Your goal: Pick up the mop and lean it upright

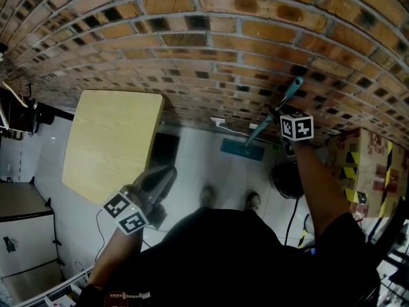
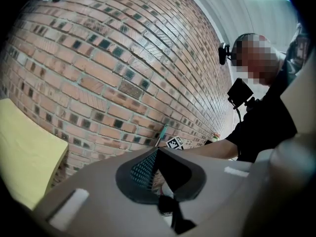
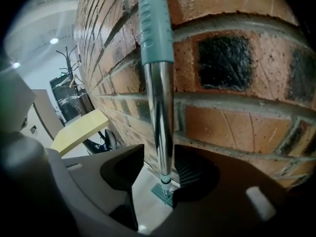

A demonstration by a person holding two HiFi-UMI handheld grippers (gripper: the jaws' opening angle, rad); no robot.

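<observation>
The mop (image 1: 259, 132) stands tilted against the brick wall (image 1: 204, 50), its teal grip (image 1: 295, 86) up and its flat teal head (image 1: 241, 149) on the white floor. My right gripper (image 1: 276, 114) is at the upper part of the handle. In the right gripper view the chrome pole (image 3: 160, 112) passes between the jaws of this gripper (image 3: 160, 154); the left jaw stands apart from it, so the gripper is open around the pole. My left gripper (image 1: 167, 171) hangs low beside the table, jaws together and empty; from the left gripper view (image 2: 157, 152) the mop's handle (image 2: 161, 135) shows far off.
A pale yellow tabletop (image 1: 112, 139) stands left of the mop against the wall. A cardboard box with yellow-black tape (image 1: 367, 165) and a dark round object (image 1: 287, 178) sit at the right. A white cabinet (image 1: 25, 235) is at the lower left. The person's shoes (image 1: 208, 196) are on the floor.
</observation>
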